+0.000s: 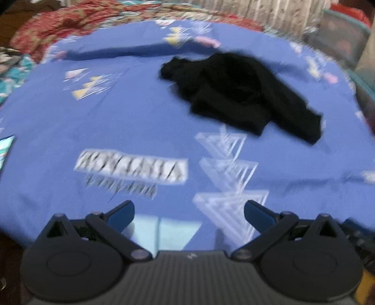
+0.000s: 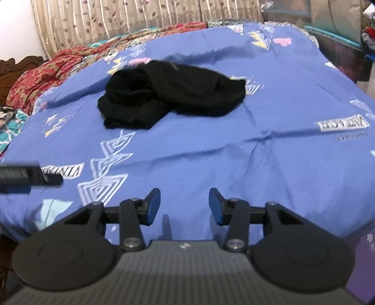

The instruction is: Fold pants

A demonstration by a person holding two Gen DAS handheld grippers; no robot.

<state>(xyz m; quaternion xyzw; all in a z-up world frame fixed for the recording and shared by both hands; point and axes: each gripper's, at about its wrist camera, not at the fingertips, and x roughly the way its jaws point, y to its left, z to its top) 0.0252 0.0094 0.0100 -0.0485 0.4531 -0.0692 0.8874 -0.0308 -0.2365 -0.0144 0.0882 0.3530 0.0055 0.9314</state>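
Observation:
Black pants [image 1: 239,93] lie crumpled in a heap on the blue patterned bedsheet [image 1: 140,122], toward the far right in the left wrist view. In the right wrist view the pants [image 2: 171,93] lie in the middle distance, left of centre. My left gripper [image 1: 189,214] is open and empty, hovering over the near edge of the bed, well short of the pants. My right gripper [image 2: 184,206] is open and empty, also at the near edge. The left gripper's body [image 2: 28,176] shows at the left edge of the right wrist view.
A red floral blanket [image 2: 46,65] is bunched along the far left side of the bed. A striped curtain [image 2: 140,16] hangs behind. Dark furniture with a teal edge [image 2: 339,47] stands at the far right. The sheet [image 2: 257,140] has shallow wrinkles.

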